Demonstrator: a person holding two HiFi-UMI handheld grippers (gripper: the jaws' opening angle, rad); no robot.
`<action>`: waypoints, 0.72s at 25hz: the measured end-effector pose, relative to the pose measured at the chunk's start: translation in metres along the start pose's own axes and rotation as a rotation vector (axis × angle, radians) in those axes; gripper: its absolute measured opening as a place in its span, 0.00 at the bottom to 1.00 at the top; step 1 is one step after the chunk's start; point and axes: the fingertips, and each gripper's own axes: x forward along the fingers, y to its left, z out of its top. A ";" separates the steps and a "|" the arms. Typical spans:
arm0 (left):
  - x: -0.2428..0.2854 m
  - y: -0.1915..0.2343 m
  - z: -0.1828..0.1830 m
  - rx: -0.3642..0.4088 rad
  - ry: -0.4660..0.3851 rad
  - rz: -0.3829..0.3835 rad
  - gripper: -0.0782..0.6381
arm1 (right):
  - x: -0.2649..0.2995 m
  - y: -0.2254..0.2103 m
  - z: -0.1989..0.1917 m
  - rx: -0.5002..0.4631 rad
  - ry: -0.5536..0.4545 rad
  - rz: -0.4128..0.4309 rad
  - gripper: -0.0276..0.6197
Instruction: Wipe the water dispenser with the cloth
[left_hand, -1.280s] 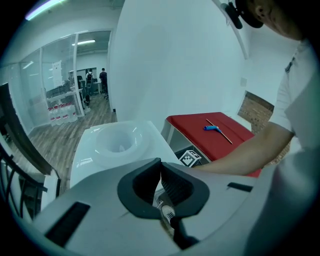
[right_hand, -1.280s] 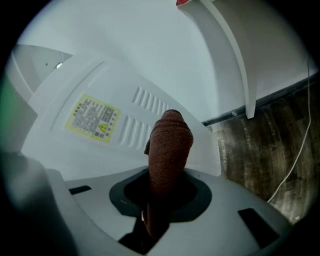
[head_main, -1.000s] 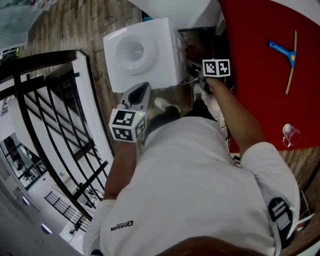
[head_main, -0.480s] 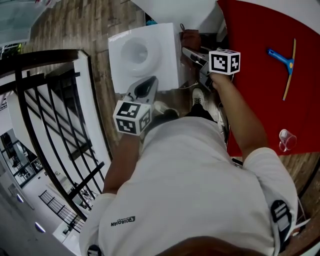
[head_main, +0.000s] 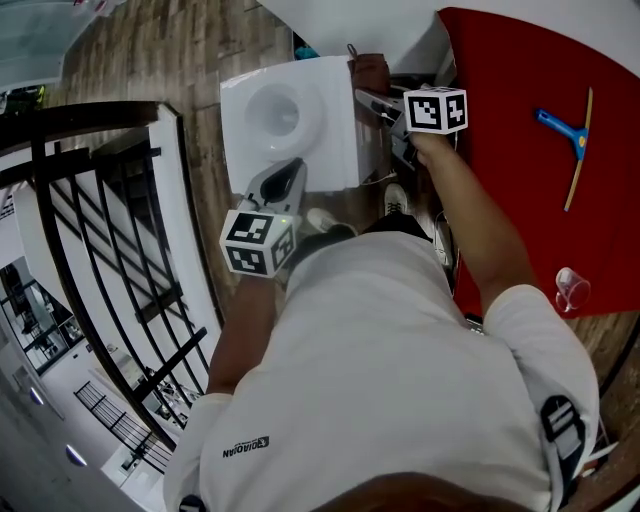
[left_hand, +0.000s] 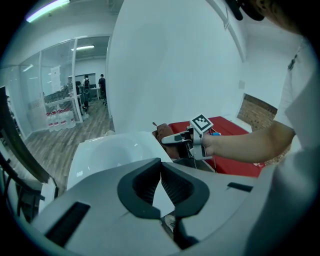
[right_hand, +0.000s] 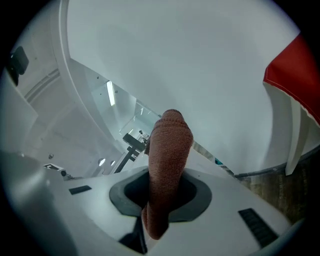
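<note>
Person in a white shirt (head_main: 390, 370) standing on a wooden floor (head_main: 200, 50) in front of a white water dispenser (head_main: 300, 135), seen from above; the dispenser's top carries a round recess. The right hand-held gripper (head_main: 366, 98) reaches to the dispenser's far right corner and grasps a brown cloth (head_main: 372, 72). In the right gripper view the cloth fills the gap between the dark jaw pads and stands up past their tips, and a short end hangs below them. In the head view the cloth lies just beside the dispenser's right edge, in the gap between dispenser and bench; whether it touches the white casing cannot be told. The left hand-held gripper (head_main: 287, 176) hangs over the near edge of the dispenser. Its jaws are clenched, tips meeting with nothing between them, and the dispenser's white top shows beyond them in the left gripper view. To the person's right stands a bench (head_main: 510, 150) with a red cover, bearing a blue-handled squeegee (head_main: 572, 112) and, near its front edge, a clear cup (head_main: 572, 288). A black railing (head_main: 95, 240) runs along the person's left.
</note>
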 end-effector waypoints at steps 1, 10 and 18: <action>0.000 0.002 0.000 0.000 -0.001 0.006 0.11 | 0.002 -0.005 -0.003 0.008 0.007 -0.003 0.15; -0.007 0.022 -0.003 -0.016 0.011 0.058 0.11 | 0.024 -0.060 -0.027 0.080 0.055 -0.043 0.15; -0.020 0.035 -0.014 -0.039 0.041 0.099 0.11 | 0.043 -0.129 -0.069 0.118 0.146 -0.163 0.15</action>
